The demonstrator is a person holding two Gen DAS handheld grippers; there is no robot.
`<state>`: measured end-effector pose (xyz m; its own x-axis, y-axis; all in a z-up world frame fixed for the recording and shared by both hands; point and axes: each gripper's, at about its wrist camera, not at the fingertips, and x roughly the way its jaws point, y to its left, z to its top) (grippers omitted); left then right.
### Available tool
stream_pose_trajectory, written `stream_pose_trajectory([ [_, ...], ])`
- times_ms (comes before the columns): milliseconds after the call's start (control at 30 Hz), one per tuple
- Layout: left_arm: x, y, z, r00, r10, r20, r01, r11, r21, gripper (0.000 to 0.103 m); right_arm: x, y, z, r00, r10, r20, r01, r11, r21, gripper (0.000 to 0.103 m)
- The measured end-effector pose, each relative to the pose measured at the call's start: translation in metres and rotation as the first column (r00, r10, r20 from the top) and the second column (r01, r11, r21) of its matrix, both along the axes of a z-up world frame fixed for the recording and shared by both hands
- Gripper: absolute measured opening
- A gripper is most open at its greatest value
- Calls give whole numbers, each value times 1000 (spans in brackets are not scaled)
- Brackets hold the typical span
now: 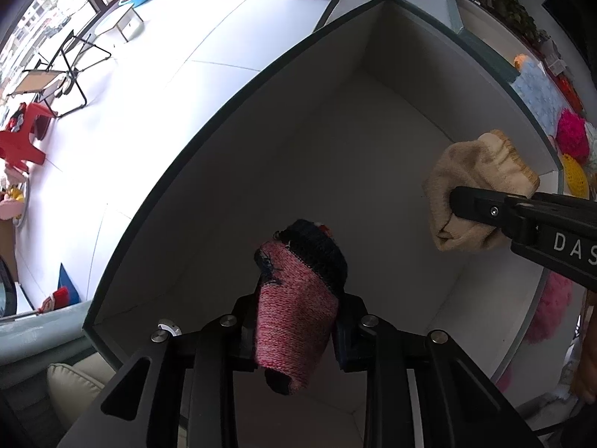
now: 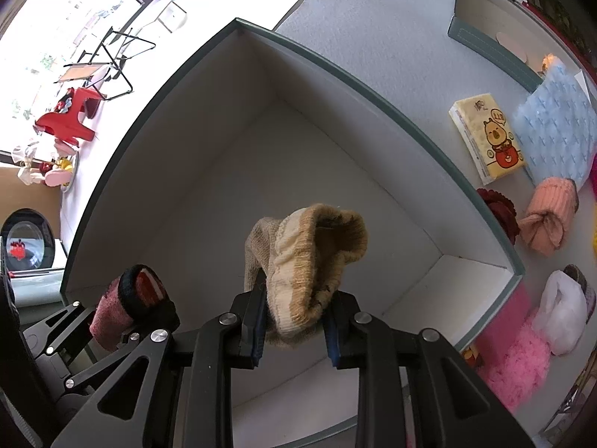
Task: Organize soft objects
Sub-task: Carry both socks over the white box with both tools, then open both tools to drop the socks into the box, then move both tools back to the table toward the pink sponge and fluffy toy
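A large box (image 1: 238, 86) with white inner walls and a dark green rim fills both views; nothing lies inside it. My left gripper (image 1: 296, 326) is shut on a rolled pink knit sock with a dark cuff (image 1: 294, 313), held over the box's near side. The same pink sock (image 2: 130, 302) shows at lower left in the right wrist view. My right gripper (image 2: 294, 321) is shut on a rolled beige knit sock (image 2: 309, 261) above the box's interior. From the left wrist view that beige sock (image 1: 477, 194) hangs at the right, pinched by black fingers (image 1: 481, 209).
On the grey table (image 2: 391, 30) right of the box (image 2: 179, 119) lie a yellow tissue pack (image 2: 488, 138), a light blue cloth (image 2: 556, 130), a peach rolled sock (image 2: 548, 216), a dark red item (image 2: 500, 209), a white fluffy item (image 2: 563, 313) and a pink fluffy one (image 2: 515, 358). A folding stool (image 1: 56, 78) and red stool (image 1: 22, 142) stand on the floor.
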<state>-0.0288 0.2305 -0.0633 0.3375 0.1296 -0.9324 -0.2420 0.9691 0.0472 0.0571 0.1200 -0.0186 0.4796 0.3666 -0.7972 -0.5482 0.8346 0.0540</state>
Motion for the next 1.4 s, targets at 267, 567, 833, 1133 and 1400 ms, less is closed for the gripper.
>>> stream_pose_trajectory([
  [267, -3, -6, 6, 1000, 3, 10, -3, 1000, 29, 53, -4, -1, 5, 1000, 5, 4, -5, 1000, -8, 33],
  [567, -17, -19, 16, 999, 38, 29, -41, 996, 83, 102, -11, -14, 11, 1000, 26, 10, -27, 999, 43, 93],
  [833, -39, -39, 26, 995, 89, 42, -93, 989, 112, 102, -41, -47, 30, 991, 67, 114, -82, 988, 131, 103],
  [1133, -58, -99, 25, 993, 113, 39, -118, 978, 172, 102, -43, -144, 24, 994, -34, 108, 13, 983, 182, 103],
  [1400, -78, -171, 22, 997, 73, 28, -77, 976, 202, 102, -24, -275, -29, 977, -209, -37, 212, 957, 199, 103],
])
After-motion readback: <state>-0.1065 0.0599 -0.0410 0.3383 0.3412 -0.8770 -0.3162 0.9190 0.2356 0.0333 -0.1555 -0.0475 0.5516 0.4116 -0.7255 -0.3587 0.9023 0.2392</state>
